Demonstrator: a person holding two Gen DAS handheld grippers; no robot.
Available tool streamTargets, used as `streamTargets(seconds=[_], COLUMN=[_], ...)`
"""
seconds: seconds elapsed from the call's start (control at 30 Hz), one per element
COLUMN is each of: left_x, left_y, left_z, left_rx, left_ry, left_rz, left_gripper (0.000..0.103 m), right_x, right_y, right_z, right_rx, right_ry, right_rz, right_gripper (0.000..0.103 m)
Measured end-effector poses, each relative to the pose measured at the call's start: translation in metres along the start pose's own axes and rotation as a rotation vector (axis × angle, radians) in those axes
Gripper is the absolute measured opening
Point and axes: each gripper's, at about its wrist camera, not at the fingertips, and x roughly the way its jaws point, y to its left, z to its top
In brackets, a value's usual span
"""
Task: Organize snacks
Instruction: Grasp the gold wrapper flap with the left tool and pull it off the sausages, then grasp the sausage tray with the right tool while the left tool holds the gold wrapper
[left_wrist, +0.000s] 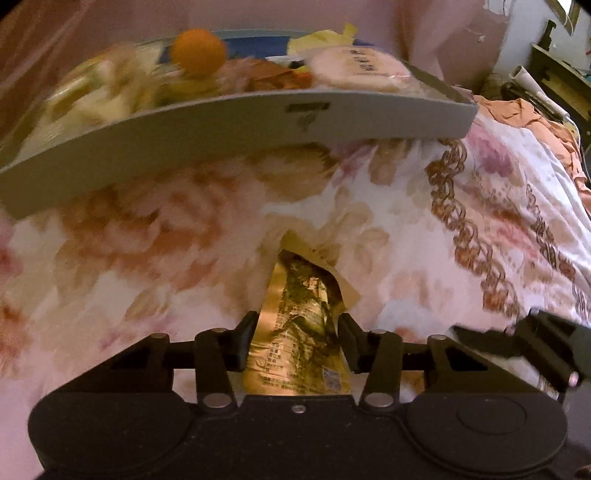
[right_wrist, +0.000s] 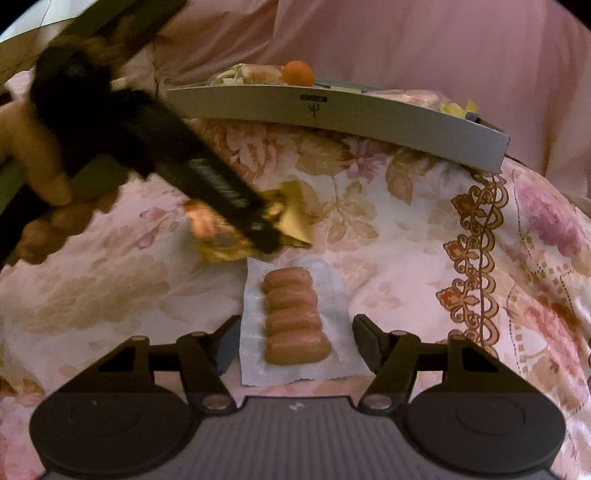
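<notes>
One grey box (right_wrist: 369, 118) sits on the flowered bedspread (right_wrist: 406, 258) and serves as the landmark. Inside it lie one orange ball (left_wrist: 198, 51), one round pink packet (left_wrist: 356, 70) and some blurred wrappers too unclear to count. In front of the box lie one gold packet (left_wrist: 301, 332) and one clear pack (right_wrist: 295, 317) holding four sausages.

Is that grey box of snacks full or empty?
Fairly full: the box holds an orange ball, a pink round packet and other wrappers above its rim.
</notes>
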Motion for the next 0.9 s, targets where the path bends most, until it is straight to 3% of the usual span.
streamTargets(seconds=[0.03,0.27,0.47,0.6,0.7,0.9], left_x=[-0.006,-0.032,-0.041,-0.046,-0.048,-0.047], left_y=[0.005,0.018,0.025,0.032,0.036,0.035], left_z=[-0.008,-0.05,-0.072,-0.084,-0.091,-0.091], left_rx=[-0.004,-0.057,-0.118,-0.159,-0.172,-0.153], left_ry=[-0.001,-0.016,-0.053,-0.096,-0.122,-0.135], left_rz=[-0.001,-0.014,-0.033,-0.049,-0.066,-0.072], left_gripper=[0.04,0.038,0.037,0.037,0.037,0.037], right_x=[-0.002,-0.012,-0.018,-0.015,-0.013,-0.004], right_y=[0.001,0.015,0.031,0.045,0.043,0.033], right_z=[0.0,-0.003,-0.004,-0.005,-0.006,-0.009], right_rx=[0.009,0.039,0.16,0.15,0.148,0.207], right_ry=[0.006,0.034,0.034,0.019,0.003,-0.013], right_rz=[-0.003,-0.03,-0.047,-0.086,-0.093,-0.049], right_gripper=[0.069,0.068,0.069,0.074,0.083,0.094])
